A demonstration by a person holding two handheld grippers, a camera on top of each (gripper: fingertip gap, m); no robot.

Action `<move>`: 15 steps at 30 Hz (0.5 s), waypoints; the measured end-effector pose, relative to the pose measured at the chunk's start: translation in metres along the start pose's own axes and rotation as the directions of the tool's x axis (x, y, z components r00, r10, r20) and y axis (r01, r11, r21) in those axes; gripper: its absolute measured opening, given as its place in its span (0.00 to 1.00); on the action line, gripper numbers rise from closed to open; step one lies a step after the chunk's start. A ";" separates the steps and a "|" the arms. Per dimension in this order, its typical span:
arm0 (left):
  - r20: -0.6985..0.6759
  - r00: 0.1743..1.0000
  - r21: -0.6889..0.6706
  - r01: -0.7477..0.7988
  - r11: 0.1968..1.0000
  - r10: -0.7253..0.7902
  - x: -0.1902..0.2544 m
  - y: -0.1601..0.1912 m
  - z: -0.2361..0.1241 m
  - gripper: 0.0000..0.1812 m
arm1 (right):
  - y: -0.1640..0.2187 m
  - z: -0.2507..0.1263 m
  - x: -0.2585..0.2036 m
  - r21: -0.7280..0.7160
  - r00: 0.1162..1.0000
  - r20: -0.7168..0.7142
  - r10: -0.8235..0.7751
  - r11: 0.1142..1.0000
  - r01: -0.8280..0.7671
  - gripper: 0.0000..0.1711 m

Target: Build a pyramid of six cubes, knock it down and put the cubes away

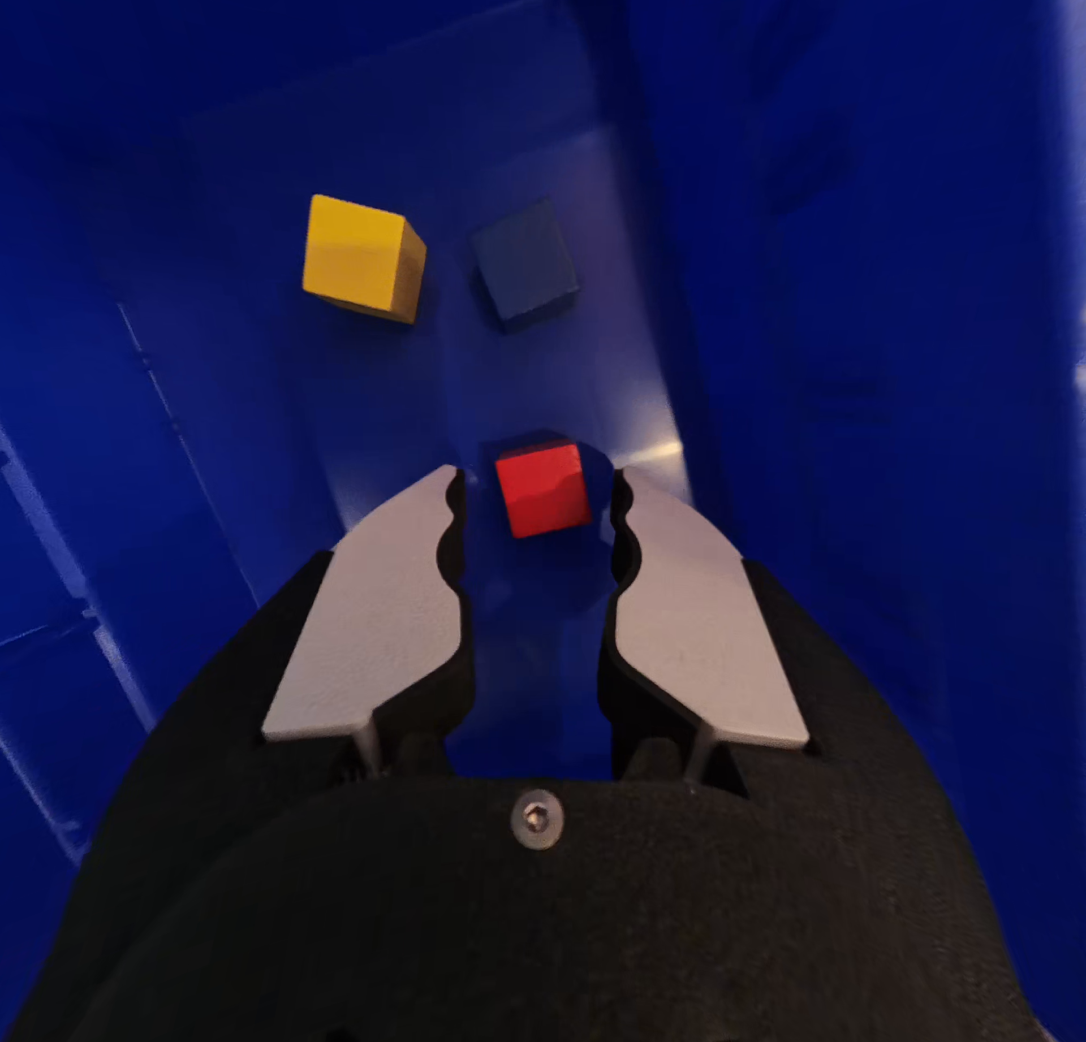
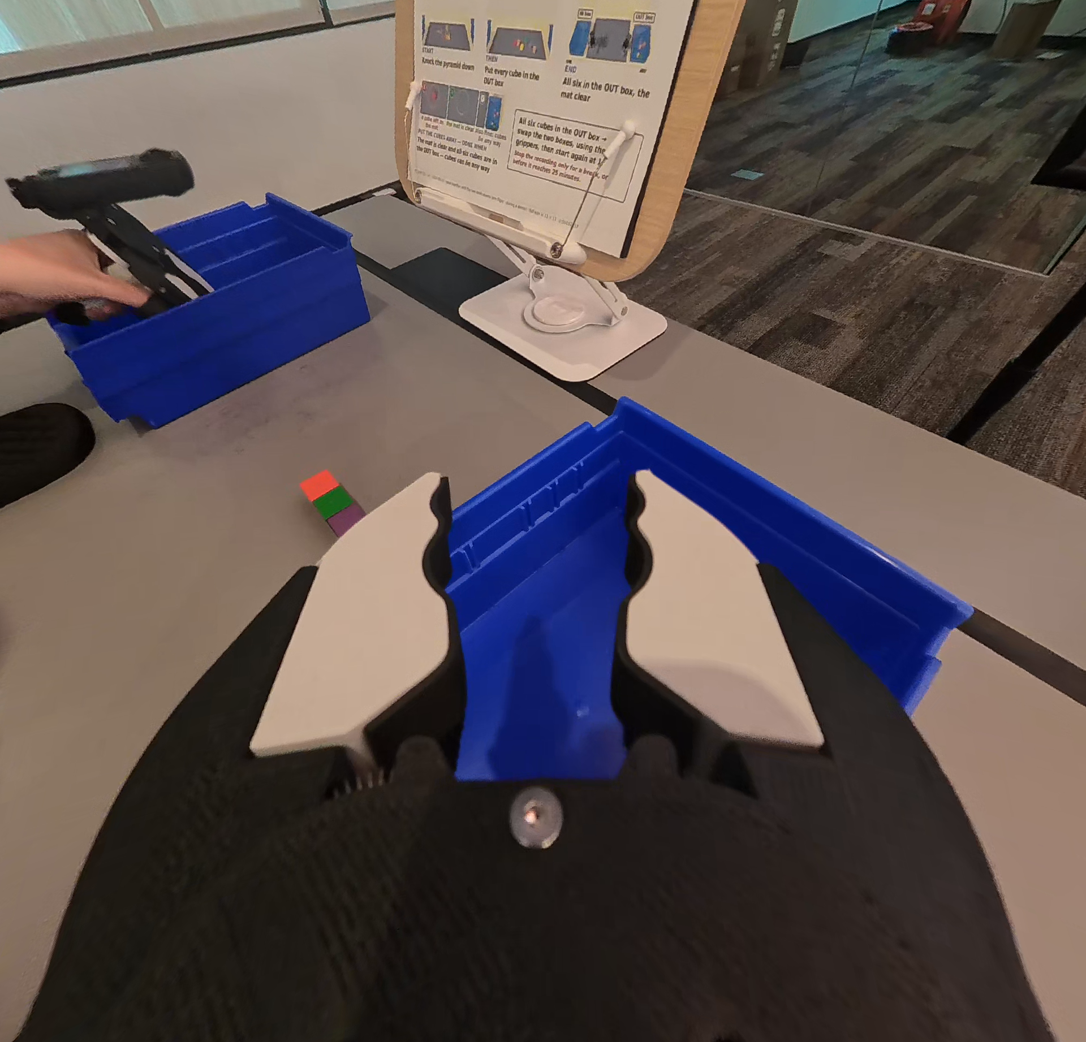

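Observation:
In the left wrist view my left gripper is open inside a blue bin. A red cube lies on the bin floor between the fingertips, untouched. A yellow cube and a dark blue cube lie farther in. In the right wrist view my right gripper is open and empty above a second blue bin. An orange cube, a green cube and a purple cube sit touching in a row on the grey table, left of that bin. The left gripper shows reaching into the far bin.
A white stand holds an instruction board at the back of the table. A person's hand holds the left gripper. A dark rounded object lies at the left edge. The table's right edge drops to a wood floor. Some 55 cm of space lies between my two pairs of fingers.

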State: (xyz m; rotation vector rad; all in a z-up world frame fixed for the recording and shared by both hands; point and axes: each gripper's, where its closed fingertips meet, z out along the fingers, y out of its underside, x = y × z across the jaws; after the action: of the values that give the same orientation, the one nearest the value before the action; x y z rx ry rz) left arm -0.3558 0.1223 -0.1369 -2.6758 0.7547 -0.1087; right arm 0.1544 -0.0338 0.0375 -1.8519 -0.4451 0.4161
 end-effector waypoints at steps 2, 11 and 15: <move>0.016 1.000 -0.017 0.001 1.000 -0.001 -0.004 0.002 0.005 0.20 | 0.002 -0.001 0.002 -0.004 1.000 -0.007 0.003 1.000 -0.003 0.34; 0.030 0.999 0.052 -0.027 0.998 0.026 -0.024 -0.009 -0.037 0.16 | 0.000 -0.008 0.007 0.021 1.000 -0.012 0.017 1.000 -0.016 0.34; 0.025 0.994 0.260 -0.108 0.960 0.106 -0.004 -0.049 -0.115 0.16 | -0.002 -0.010 0.009 0.027 1.000 -0.022 0.014 1.000 -0.014 0.34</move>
State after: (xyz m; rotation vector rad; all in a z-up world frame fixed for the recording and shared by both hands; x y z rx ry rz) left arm -0.3548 0.1263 -0.0119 -2.3806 0.8191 -0.1547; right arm 0.1667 -0.0373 0.0415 -1.8327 -0.4099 0.4089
